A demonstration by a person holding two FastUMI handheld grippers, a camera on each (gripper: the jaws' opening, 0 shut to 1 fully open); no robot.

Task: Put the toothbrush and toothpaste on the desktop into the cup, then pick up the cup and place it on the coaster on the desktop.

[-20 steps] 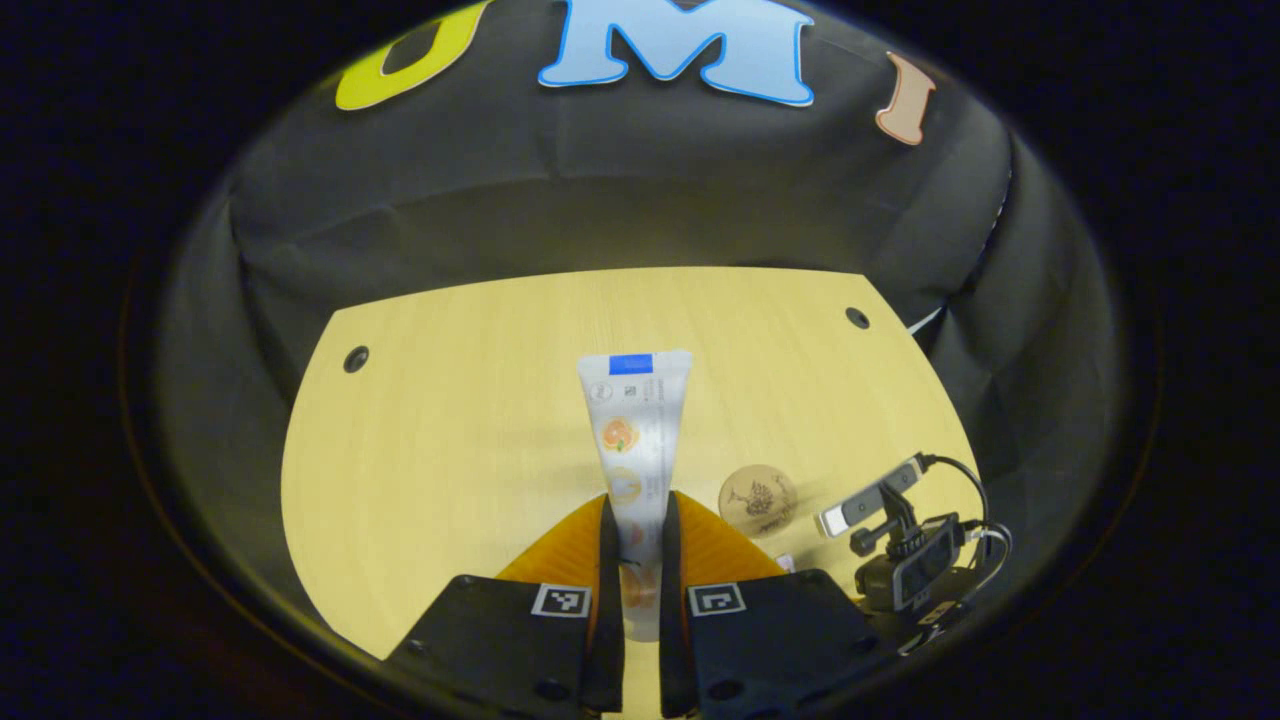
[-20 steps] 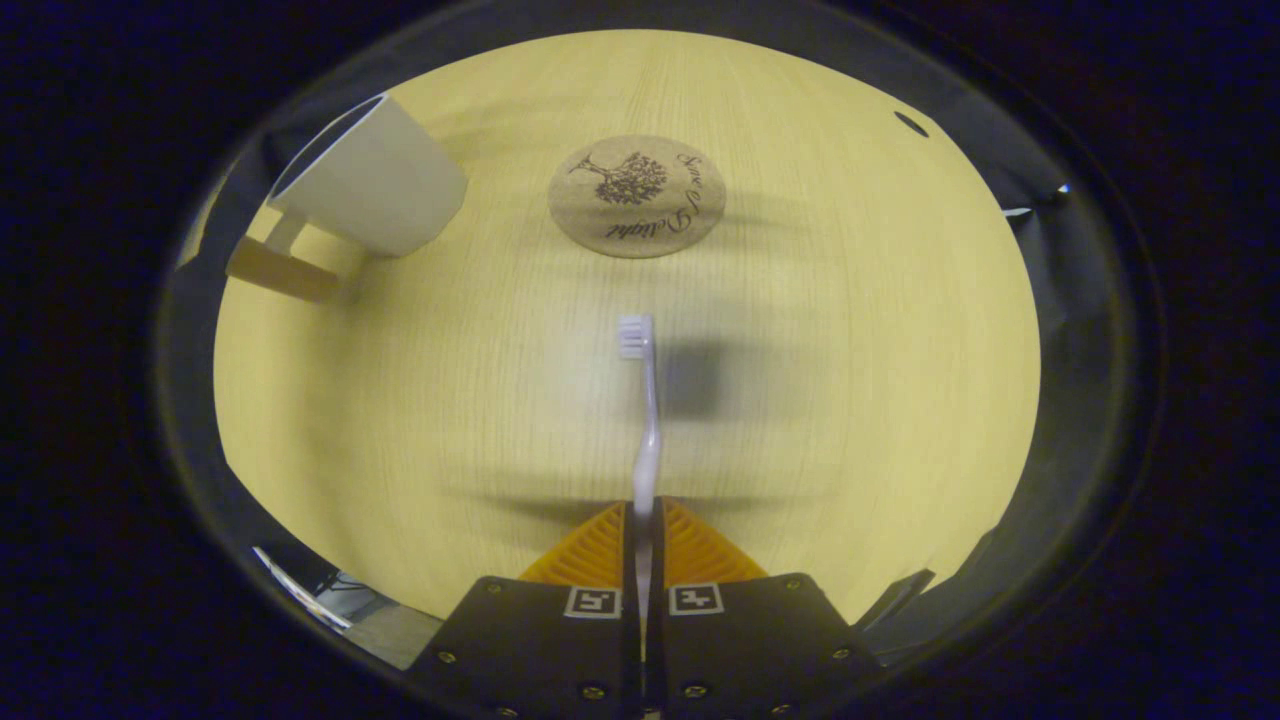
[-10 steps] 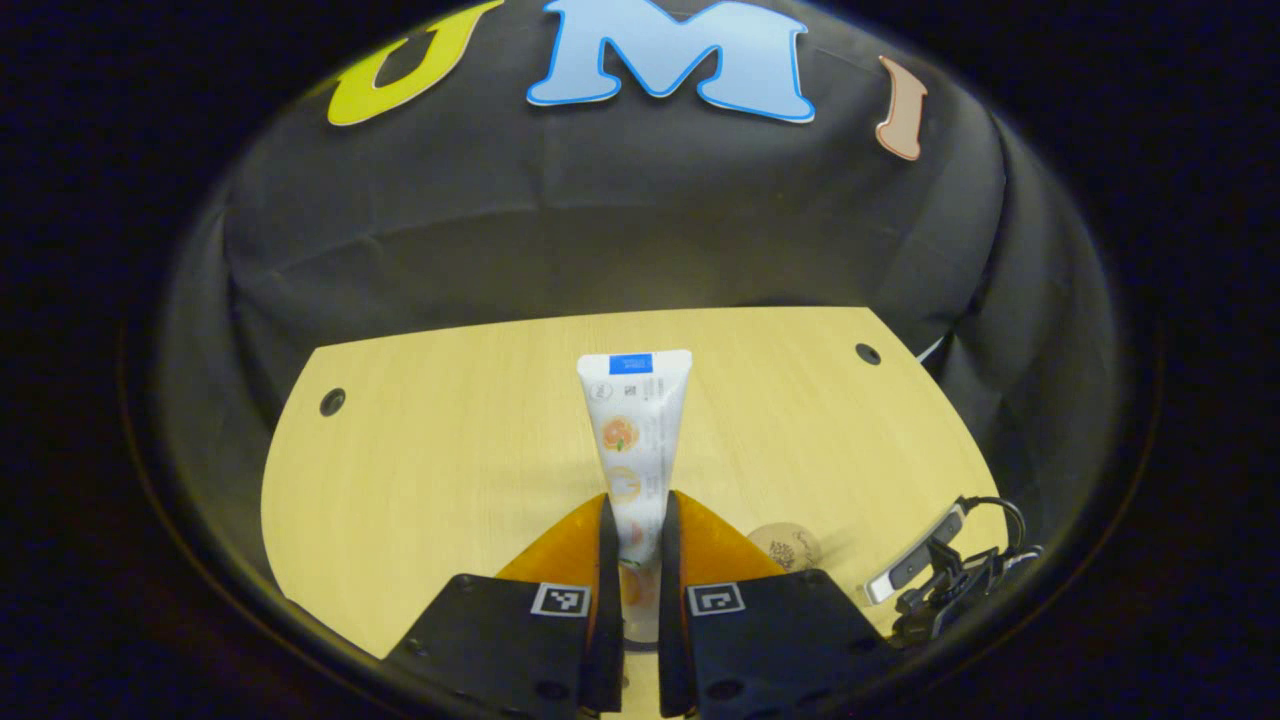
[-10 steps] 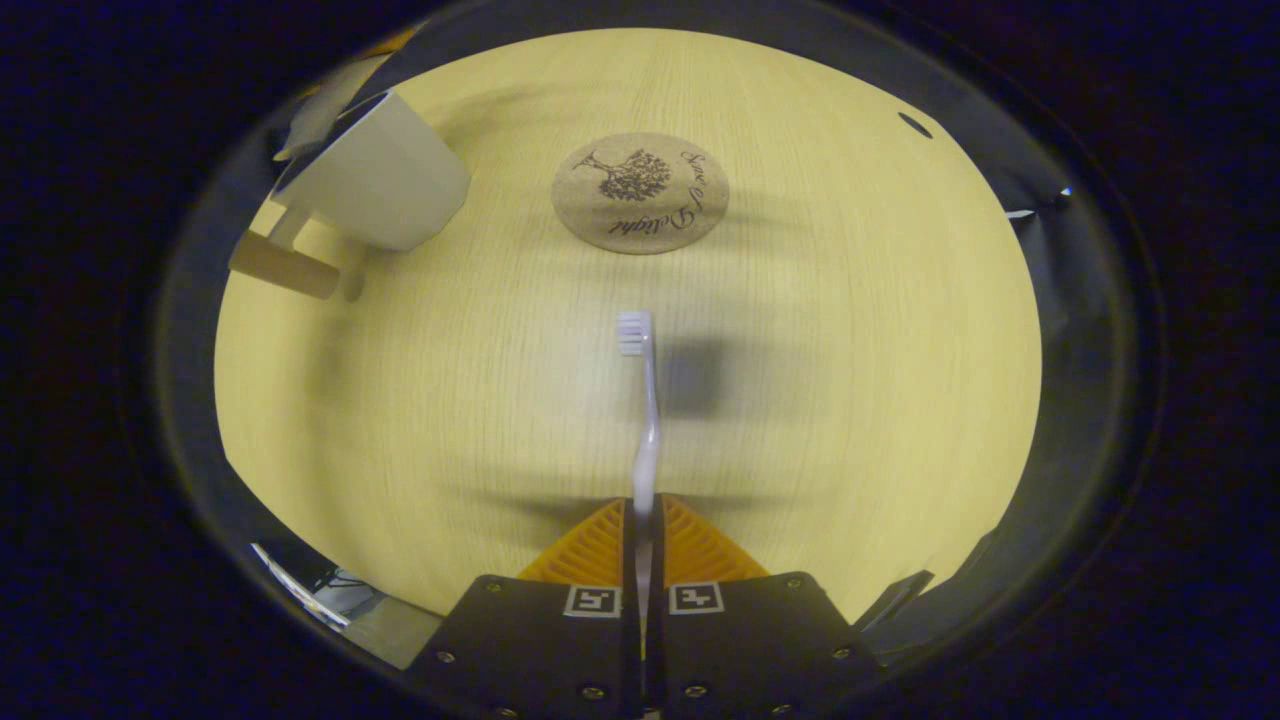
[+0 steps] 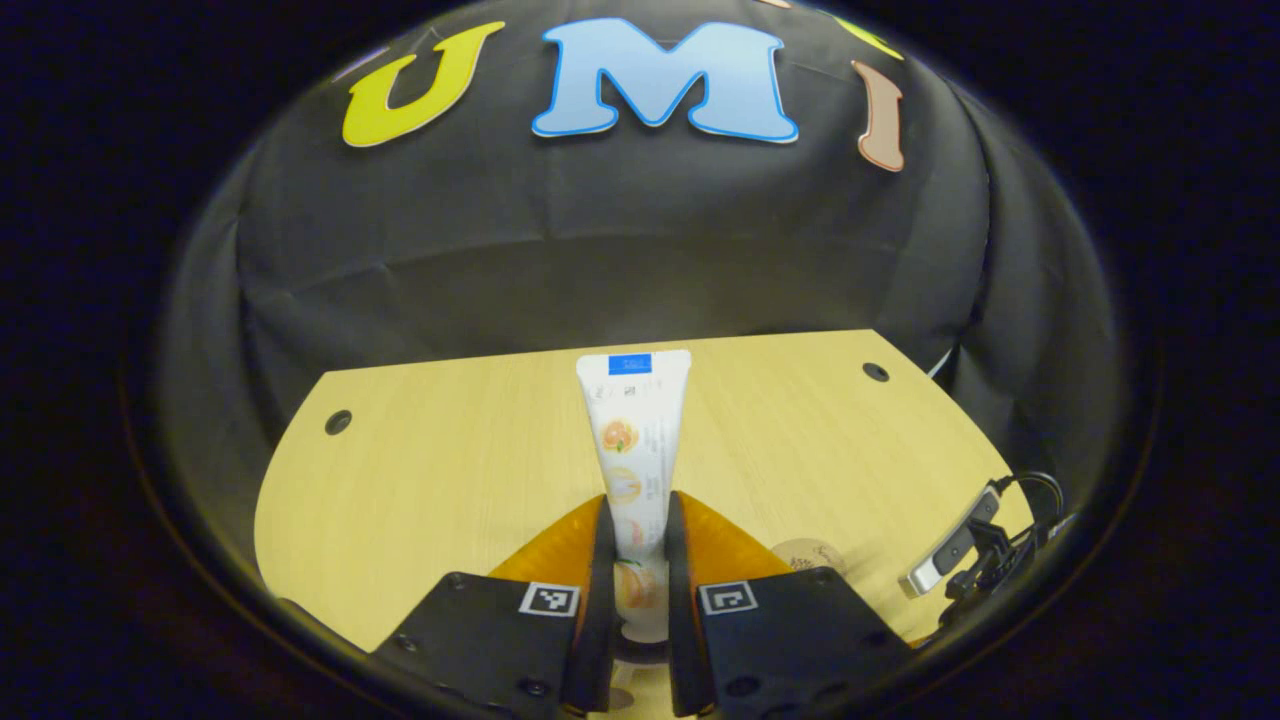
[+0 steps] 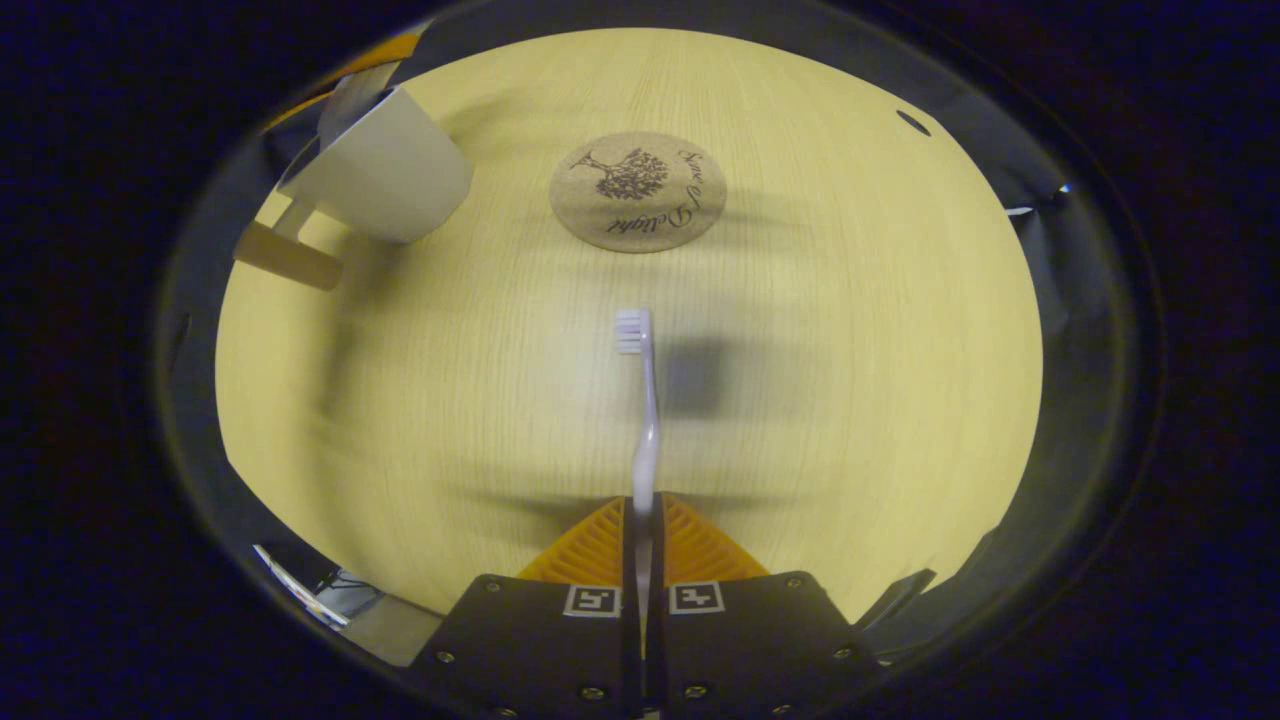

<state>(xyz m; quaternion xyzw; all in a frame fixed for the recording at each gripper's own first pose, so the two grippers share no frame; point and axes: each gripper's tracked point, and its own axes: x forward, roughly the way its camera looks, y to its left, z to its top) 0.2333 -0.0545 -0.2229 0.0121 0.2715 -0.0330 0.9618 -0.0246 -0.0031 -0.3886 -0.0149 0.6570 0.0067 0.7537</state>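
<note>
My left gripper (image 5: 635,505) is shut on the white toothpaste tube (image 5: 634,430). The tube's flat end points away from me, and its lower end is hidden between the fingers. In the right gripper view the tube (image 6: 345,95) stands at the mouth of the white cup (image 6: 385,175), far upper left. My right gripper (image 6: 643,505) is shut on the handle of the white toothbrush (image 6: 647,420), held above the wooden table (image 6: 850,350) with its bristle head forward. The round cork coaster (image 6: 638,192) lies beyond the brush head, to the right of the cup.
The coaster (image 5: 810,553) peeks out beside my left fingers. A small camera rig with black cables (image 5: 960,555) sits at the table's right edge. Round holes (image 5: 338,421) mark the table's far corners. The cup's handle (image 6: 285,255) points toward the table's left edge.
My left gripper has tilted up and shifted with the toothpaste, and the tube now shows at the cup's mouth in the right gripper view. The right gripper and toothbrush have barely moved.
</note>
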